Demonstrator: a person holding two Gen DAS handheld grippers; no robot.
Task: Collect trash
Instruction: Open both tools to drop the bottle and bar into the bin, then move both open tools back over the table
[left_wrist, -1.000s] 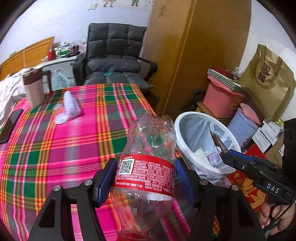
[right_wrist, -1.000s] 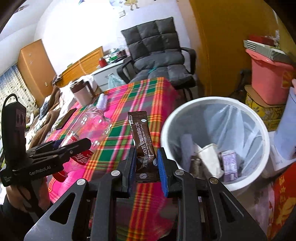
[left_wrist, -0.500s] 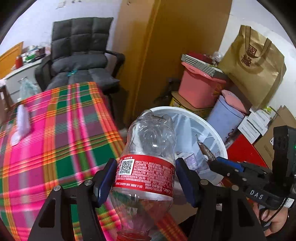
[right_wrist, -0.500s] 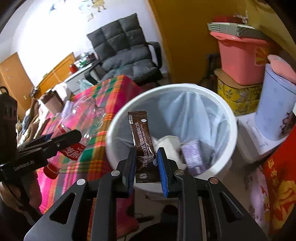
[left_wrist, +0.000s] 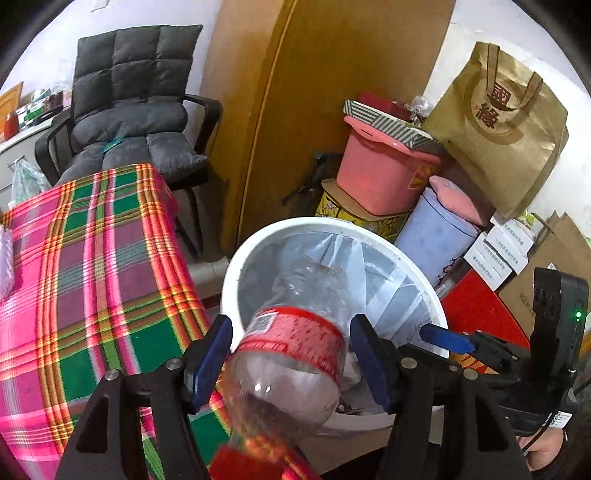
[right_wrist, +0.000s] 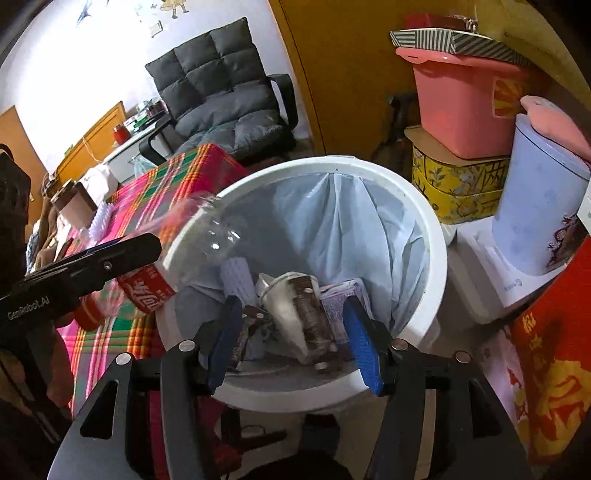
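**Clear plastic bottle tips over the bin rim as the right gripper lets its sachet go**

The clear plastic bottle with a red label (left_wrist: 291, 343) sits between the blue pads of the left gripper (left_wrist: 290, 332), tilted, with its red cap low and near and its base leaning out over the round white plastic bin (left_wrist: 229, 288). The bottle looks smeared while the gripper looks sharp. The pads stand wide on either side of the label, with a sliver of bin rim showing past the left pad; I cannot tell whether they press on the bottle.

The right gripper (right_wrist: 291, 317) hangs over the near edge of the bin, pointing down into it. Its jaws have just been opening and now stand spread with nothing pinched. Below them the dark brown sachet (right_wrist: 310, 314) lies free of the pads on the litter in the bin, against a crumpled white paper (right_wrist: 284, 306) and beside a pale purple packet (right_wrist: 340, 295). A pale blue plastic liner (right_wrist: 351, 229) lines the bin.

The bin stands on the floor just right of the table with the pink and green plaid cloth (left_wrist: 92, 277). Far behind the table is a grey padded chair (left_wrist: 129, 122). Far right of the bin stand a pink plastic tub (left_wrist: 376, 177) and a lavender cylindrical container (left_wrist: 432, 236).
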